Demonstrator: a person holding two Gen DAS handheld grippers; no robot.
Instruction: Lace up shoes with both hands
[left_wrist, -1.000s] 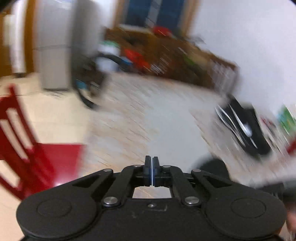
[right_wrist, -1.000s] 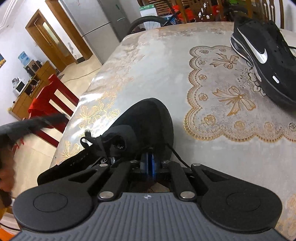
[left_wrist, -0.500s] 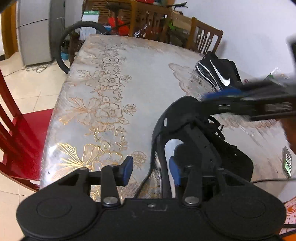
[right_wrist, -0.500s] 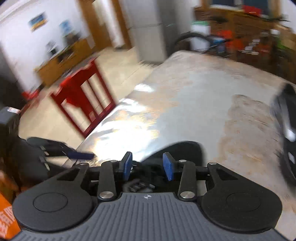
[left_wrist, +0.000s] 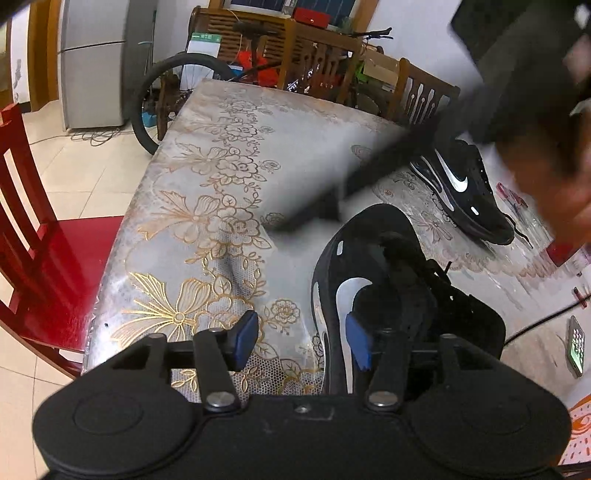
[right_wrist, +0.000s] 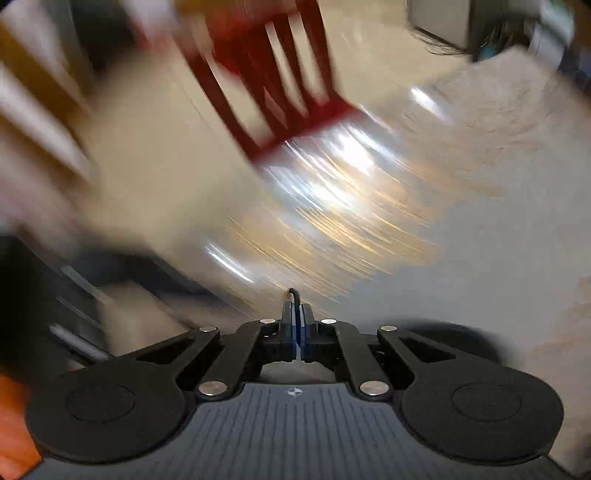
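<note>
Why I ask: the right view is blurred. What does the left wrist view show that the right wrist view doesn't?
Only left wrist: the near shoe and far shoe, plus the left gripper, jaws just opened wider, gripping nothing. Only right wrist: the right gripper shut on a thin black lace. Both: the red chair and patterned table.

A red chair (left_wrist: 44, 236) stands on pale floor tiles (left_wrist: 85, 166) beside a grey fridge (left_wrist: 92, 62) and bicycle wheel (left_wrist: 166, 99).
</note>
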